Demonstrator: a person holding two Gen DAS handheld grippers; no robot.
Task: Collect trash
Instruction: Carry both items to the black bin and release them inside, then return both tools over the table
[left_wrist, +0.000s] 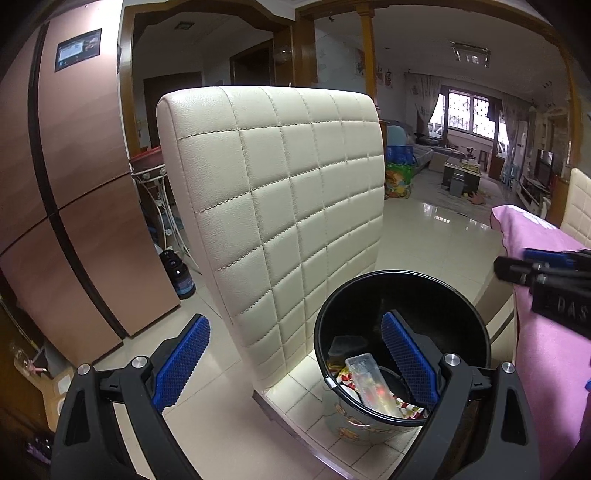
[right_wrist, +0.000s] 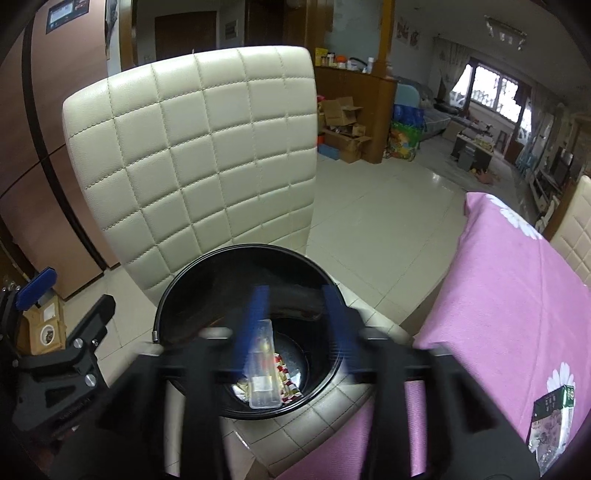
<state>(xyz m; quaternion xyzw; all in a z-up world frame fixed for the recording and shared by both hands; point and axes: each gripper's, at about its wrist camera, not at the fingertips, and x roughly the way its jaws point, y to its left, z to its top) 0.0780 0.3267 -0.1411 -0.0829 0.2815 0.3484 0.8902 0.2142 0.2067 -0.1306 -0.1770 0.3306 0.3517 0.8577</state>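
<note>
A black trash bin (left_wrist: 402, 284) stands on the seat of a cream quilted chair (left_wrist: 280, 206). It holds a clear plastic case (left_wrist: 369, 384) lying on colourful wrappers (left_wrist: 345, 376). My left gripper (left_wrist: 295, 354) is open and empty, its right finger over the bin's mouth. In the right wrist view the bin (right_wrist: 243, 266) is just below my right gripper (right_wrist: 295, 314), which is open, blurred by motion and empty, with the clear case (right_wrist: 264, 369) lying in the bin beneath it. A green and dark packet (right_wrist: 552, 421) lies on the pink tablecloth (right_wrist: 517, 295).
A copper fridge (left_wrist: 74, 206) stands at the left with a dark bottle (left_wrist: 177, 273) on the floor beside it. The pink-clothed table (left_wrist: 546, 350) is to the right of the chair. Cardboard boxes (right_wrist: 343, 129) stand against a wooden cabinet further back. Tiled floor lies beyond.
</note>
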